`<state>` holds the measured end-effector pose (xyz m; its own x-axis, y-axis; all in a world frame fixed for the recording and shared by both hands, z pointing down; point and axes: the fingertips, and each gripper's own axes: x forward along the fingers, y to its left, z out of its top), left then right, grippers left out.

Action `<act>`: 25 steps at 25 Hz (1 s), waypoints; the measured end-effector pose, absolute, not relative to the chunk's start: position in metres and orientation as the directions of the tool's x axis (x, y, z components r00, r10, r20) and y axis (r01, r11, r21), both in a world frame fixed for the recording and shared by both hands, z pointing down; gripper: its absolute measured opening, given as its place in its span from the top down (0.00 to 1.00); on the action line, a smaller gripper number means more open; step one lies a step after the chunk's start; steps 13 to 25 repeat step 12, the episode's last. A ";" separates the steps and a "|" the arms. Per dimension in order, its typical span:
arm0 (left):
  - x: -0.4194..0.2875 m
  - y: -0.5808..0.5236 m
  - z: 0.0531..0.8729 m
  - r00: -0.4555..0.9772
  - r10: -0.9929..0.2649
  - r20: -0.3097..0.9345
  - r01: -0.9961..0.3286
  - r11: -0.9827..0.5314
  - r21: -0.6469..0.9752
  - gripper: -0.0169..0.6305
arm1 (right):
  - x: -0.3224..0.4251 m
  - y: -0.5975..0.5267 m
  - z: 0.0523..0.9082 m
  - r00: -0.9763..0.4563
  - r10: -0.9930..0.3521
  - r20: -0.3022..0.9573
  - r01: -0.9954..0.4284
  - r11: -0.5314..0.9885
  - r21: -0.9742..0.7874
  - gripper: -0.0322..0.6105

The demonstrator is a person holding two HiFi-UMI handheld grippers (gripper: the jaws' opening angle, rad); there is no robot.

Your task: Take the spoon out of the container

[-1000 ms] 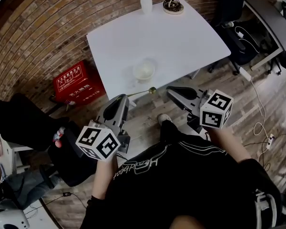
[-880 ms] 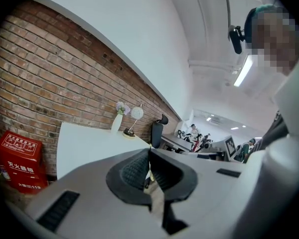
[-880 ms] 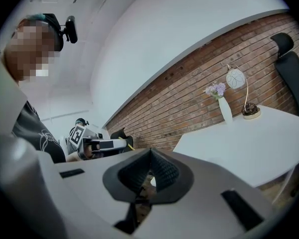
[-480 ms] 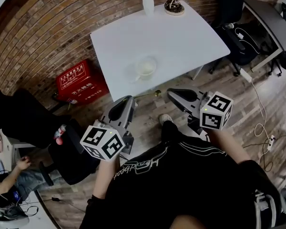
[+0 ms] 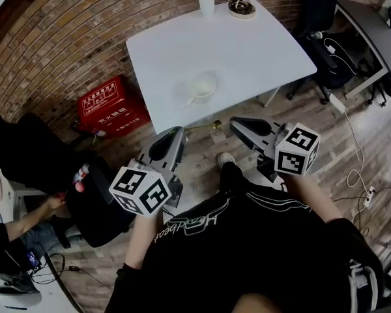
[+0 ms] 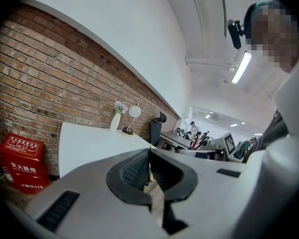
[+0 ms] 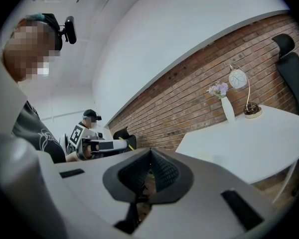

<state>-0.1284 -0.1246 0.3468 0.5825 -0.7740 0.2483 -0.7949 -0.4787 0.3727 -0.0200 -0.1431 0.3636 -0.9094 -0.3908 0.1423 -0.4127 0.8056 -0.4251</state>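
Red "119" box [image 6: 19, 164]; spoon [image 5: 205, 125] in left hand-held gripper [image 5: 180, 130]

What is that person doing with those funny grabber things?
The person holds a grabber in each hand. The left gripper is shut on a thin gold spoon. The spoon is already out of the pale container and is held just in front of the near edge of the white table. The container sits on that table. The right gripper is shut with nothing in it, close beside the spoon.
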 end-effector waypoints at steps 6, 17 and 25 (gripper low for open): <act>-0.125 -0.125 0.350 0.583 -0.771 0.257 -0.797 -0.481 0.365 0.96 | -0.021 -0.144 0.366 -0.912 -0.384 0.143 -0.407 0.807 -0.427 0.95; -0.123 -0.126 0.355 0.586 -0.767 0.261 -0.795 -0.482 0.369 0.96 | -0.019 -0.145 0.372 -0.912 -0.384 0.145 -0.408 0.804 -0.432 0.95; -0.123 -0.126 0.355 0.586 -0.767 0.261 -0.795 -0.482 0.369 0.96 | -0.019 -0.145 0.372 -0.912 -0.384 0.145 -0.408 0.804 -0.432 0.95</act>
